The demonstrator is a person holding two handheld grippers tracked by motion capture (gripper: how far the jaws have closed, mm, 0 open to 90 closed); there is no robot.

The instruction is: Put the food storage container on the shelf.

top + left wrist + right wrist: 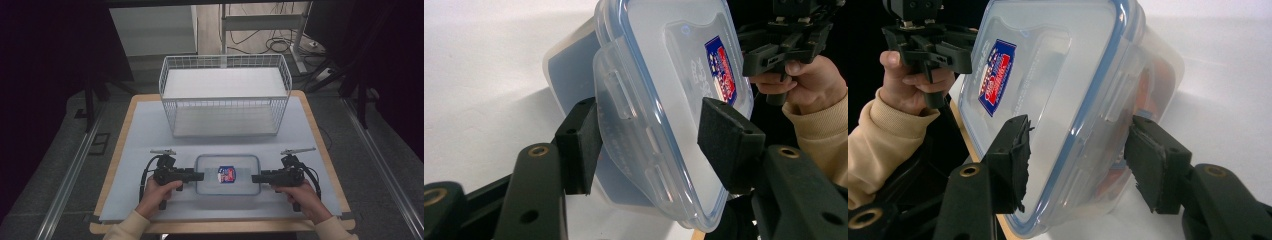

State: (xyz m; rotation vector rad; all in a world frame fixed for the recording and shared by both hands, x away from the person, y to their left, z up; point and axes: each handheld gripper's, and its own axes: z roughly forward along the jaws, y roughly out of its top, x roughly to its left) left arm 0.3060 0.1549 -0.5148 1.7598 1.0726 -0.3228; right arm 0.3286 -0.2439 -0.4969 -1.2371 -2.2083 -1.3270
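Left gripper (199, 175) reaching level across the table toward the left end of the clear plastic container (228, 187), jaws straddling the lid flap on that end. In the left gripper view, one pad (580, 142) lying against the flap's underside edge, the opposite pad (729, 142) standing off the lid top with a gap showing; so spread around the flap, not pinching it. Being held by the left hand (156, 196), cream sleeve (127, 229) coming in from the near edge.

Right gripper (256, 178) mirroring it at the container's right end, held by the right hand (302, 197). In the right gripper view, jaws bracketing the blue-rimmed lid edge and side clip, one pad (1010, 160) sitting just at the lid face, the other (1153, 165) near the container wall; actual pressing on the plastic impossible to tell.

Container resting flat on the pale mat (145, 130) near the front of the table (127, 107), midway between both grippers, lid on, with a red and blue label (227, 174) at the centre of the lid. Something reddish showing through the wall in the right gripper view.

Beyond it, well apart, white wire basket (225, 92) standing at the far side of the mat.
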